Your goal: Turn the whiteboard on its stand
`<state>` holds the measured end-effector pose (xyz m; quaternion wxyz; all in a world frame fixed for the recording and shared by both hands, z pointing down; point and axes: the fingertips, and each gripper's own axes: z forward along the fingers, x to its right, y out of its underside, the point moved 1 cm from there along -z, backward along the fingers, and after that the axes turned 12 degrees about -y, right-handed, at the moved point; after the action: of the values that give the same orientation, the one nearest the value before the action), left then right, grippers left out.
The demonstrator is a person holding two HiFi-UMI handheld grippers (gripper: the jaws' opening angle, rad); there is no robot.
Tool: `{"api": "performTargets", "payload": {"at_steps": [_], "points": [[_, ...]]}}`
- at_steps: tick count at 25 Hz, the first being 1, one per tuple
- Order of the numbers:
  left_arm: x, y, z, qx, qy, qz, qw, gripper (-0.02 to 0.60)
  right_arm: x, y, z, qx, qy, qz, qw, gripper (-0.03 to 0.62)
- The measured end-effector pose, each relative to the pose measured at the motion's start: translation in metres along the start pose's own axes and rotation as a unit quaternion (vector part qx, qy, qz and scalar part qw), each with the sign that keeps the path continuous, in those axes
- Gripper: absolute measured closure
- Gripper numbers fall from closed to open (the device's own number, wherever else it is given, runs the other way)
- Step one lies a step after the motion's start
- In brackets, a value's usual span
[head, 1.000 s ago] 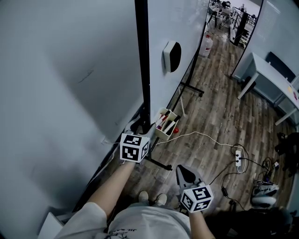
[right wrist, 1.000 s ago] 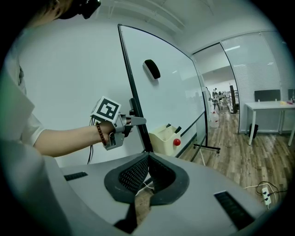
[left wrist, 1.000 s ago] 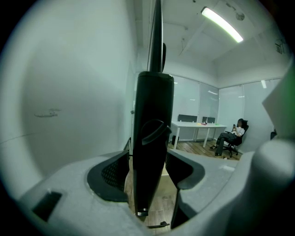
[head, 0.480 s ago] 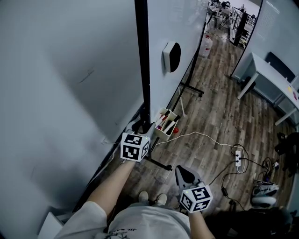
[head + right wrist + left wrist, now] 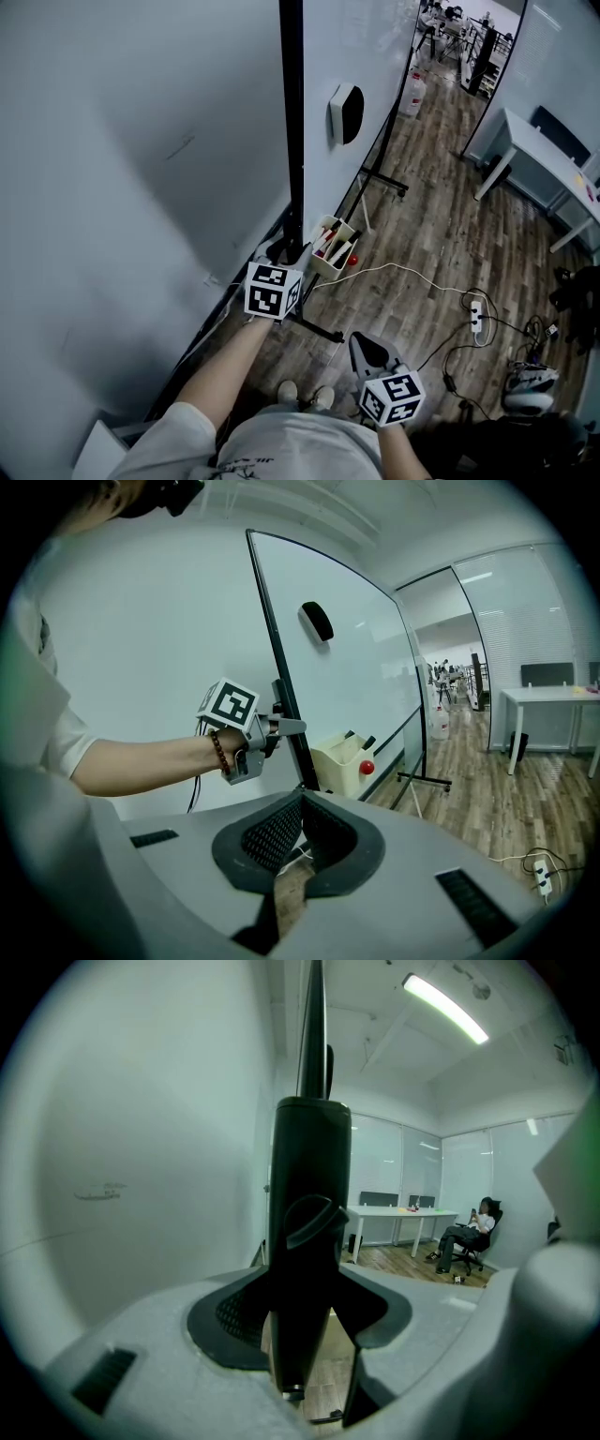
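The left tongs (image 5: 309, 1241) clamp the black edge frame (image 5: 311, 1176) of the whiteboard (image 5: 141, 187), which stands upright at the person's left. The right tongs (image 5: 298, 799), closed and empty, hang at waist height above the wooden floor (image 5: 441, 225).

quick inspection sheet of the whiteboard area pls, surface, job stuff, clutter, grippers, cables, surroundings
surface: wood floor
job's things: whiteboard upright on its stand, black edge frame facing the person
clutter: eraser stuck on the whiteboard; cream marker box low by the frame
grippers: left gripper closed on the black edge frame; right gripper shut, empty, apart from the board
cables: white cable and power strip on the floor
surroundings: white desk; seated person
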<state>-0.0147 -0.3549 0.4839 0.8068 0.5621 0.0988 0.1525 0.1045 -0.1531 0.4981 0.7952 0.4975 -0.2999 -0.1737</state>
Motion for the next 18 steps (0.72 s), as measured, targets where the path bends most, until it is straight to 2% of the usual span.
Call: {"api": "performTargets", "payload": {"at_steps": [9, 13, 18], "points": [[0.005, -0.019, -0.055, 0.0, 0.0, 0.008, 1.0, 0.377, -0.023, -0.028, -0.017, 0.004, -0.007, 0.004, 1.0, 0.588], [0.008, 0.0, -0.086, 0.005, -0.002, 0.008, 1.0, 0.377, -0.036, -0.017, -0.018, 0.004, -0.016, -0.002, 1.0, 0.588], [0.007, 0.045, -0.115, 0.011, -0.001, 0.004, 0.9999, 0.377, -0.042, 0.015, -0.011, 0.007, -0.018, -0.011, 1.0, 0.588]]}}
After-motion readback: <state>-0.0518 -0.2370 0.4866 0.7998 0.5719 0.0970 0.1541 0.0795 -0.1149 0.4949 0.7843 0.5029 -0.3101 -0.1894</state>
